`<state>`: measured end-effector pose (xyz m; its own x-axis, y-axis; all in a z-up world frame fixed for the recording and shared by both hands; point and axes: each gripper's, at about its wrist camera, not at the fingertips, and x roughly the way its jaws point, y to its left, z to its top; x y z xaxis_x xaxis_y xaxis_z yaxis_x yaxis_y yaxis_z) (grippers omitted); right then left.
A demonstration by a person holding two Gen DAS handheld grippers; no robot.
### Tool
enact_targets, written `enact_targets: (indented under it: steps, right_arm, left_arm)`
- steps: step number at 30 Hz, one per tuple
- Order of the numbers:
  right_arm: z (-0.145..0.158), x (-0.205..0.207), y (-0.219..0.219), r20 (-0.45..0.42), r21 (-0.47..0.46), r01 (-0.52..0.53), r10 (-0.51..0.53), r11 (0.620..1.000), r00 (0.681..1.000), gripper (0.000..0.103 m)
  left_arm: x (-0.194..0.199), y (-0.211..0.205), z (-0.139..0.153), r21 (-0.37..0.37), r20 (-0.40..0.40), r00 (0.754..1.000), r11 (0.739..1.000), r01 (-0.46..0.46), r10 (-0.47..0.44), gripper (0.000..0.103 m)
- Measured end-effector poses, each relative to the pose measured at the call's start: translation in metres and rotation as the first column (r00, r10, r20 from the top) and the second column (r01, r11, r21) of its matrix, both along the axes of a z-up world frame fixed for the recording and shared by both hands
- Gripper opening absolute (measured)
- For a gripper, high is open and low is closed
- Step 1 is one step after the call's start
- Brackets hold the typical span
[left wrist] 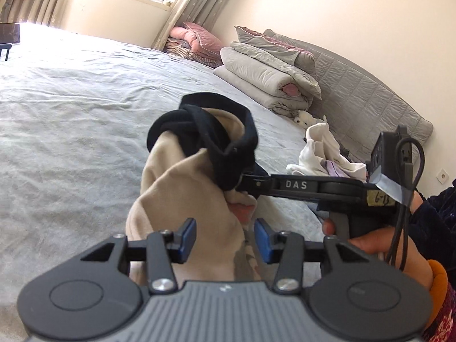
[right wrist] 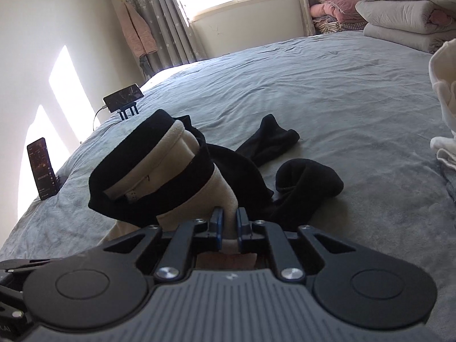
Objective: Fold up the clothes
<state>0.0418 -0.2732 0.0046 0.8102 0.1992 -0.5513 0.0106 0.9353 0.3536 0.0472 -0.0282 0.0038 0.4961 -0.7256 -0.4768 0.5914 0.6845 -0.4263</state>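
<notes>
Beige-and-black garment (left wrist: pixel 182 199) ran lengthwise away from the half-open left gripper (left wrist: pixel 225 238).
Its jaws straddled it, pads apart; the right gripper (right wrist: pixel 229 222), entering crosswise, was pinched narrow on the cloth.

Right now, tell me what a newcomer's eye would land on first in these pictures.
First, the bunched beige fleece garment with black trim, lifted above the wide grey bed sheet at picture centre. The right hand-held gripper is pinched shut on its cloth, and the left hand-held gripper straddles the lower bundle. Behind, a stack of folded grey quilts sits against the headboard.
</notes>
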Motion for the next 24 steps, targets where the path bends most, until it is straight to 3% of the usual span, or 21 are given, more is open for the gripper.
enact_targets:
  steps: [4, 11, 13, 14, 15, 17, 22, 24]
  right_arm:
    - [-0.002, 0.0, -0.007, -0.028, 0.047, 0.025, -0.024, 0.999, 0.999, 0.009]
    - [0.0, -0.004, -0.007, -0.035, 0.07, 0.024, -0.022, 0.997, 0.999, 0.01]
    - [0.0, -0.004, -0.01, -0.039, 0.08, 0.027, -0.024, 0.996, 0.999, 0.01]
    - [-0.001, -0.004, -0.011, -0.041, 0.085, 0.029, -0.025, 0.996, 0.999, 0.01]
    - [-0.001, -0.005, -0.012, -0.043, 0.09, 0.03, -0.026, 0.995, 0.999, 0.01]
    - [-0.001, -0.005, -0.012, -0.04, 0.093, 0.028, -0.024, 0.995, 0.999, 0.011]
    - [0.007, -0.011, -0.013, 0.006, 0.11, 0.024, -0.024, 0.994, 1.0, 0.013]
    - [0.011, -0.016, -0.014, 0.035, 0.134, 0.017, -0.022, 0.991, 0.999, 0.018]
  left_arm:
    - [0.014, -0.002, 0.002, 0.039, 0.004, 0.995, 0.994, -0.103, 0.103, 0.045]
    - [0.016, -0.029, 0.011, 0.118, 0.175, 0.979, 0.986, -0.122, 0.101, 0.045]
    - [0.018, -0.033, 0.009, 0.123, 0.187, 0.977, 0.984, -0.126, 0.102, 0.045]
    - [0.019, -0.034, 0.008, 0.12, 0.184, 0.978, 0.985, -0.124, 0.101, 0.042]
    - [0.019, -0.034, 0.007, 0.115, 0.178, 0.979, 0.986, -0.12, 0.099, 0.029]
    - [0.018, -0.034, 0.007, 0.1, 0.176, 0.979, 0.988, -0.121, 0.102, 0.016]
    - [0.008, -0.022, 0.021, 0.039, 0.217, 0.962, 0.983, -0.18, 0.168, 0.009]
    - [0.003, -0.014, 0.029, 0.016, 0.236, 0.95, 0.977, -0.214, 0.204, 0.009]
